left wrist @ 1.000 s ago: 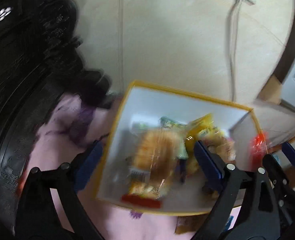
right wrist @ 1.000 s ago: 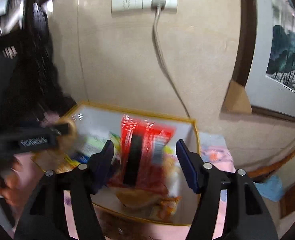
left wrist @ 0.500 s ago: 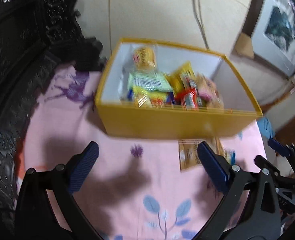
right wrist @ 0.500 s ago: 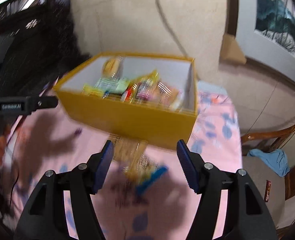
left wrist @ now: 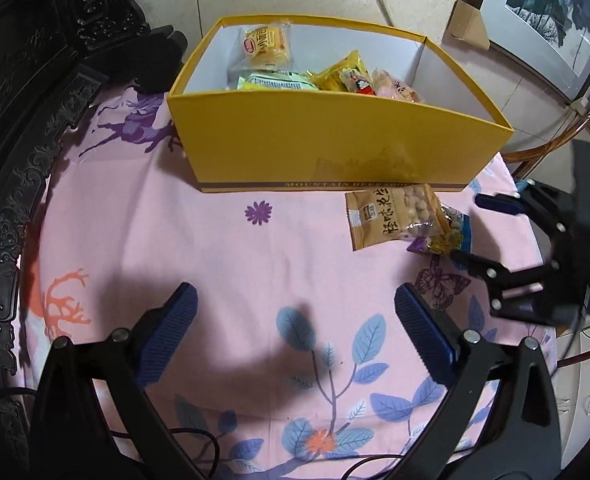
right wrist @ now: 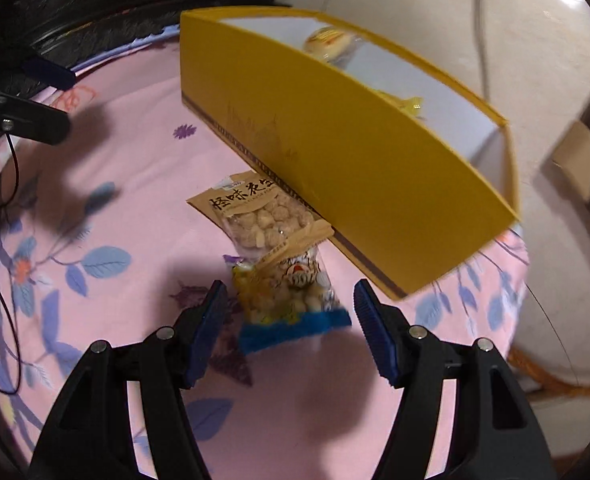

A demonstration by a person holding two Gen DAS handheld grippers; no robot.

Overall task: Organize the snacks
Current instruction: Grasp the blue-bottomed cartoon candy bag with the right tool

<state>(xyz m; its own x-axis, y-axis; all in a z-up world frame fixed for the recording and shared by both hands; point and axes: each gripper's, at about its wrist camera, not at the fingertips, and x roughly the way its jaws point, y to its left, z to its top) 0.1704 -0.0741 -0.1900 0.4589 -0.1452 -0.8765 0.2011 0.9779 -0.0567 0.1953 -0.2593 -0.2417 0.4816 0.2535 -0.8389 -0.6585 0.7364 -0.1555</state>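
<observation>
Yellow box [left wrist: 327, 148] holds snack packets [left wrist: 295, 70].

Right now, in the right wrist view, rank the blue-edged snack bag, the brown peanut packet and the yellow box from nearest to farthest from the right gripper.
1. Blue-edged snack bag, lying on the cloth between the open fingers of the right gripper.
2. Brown peanut packet, just beyond it, against the box front.
3. Yellow box, behind both, toward the wall.
</observation>
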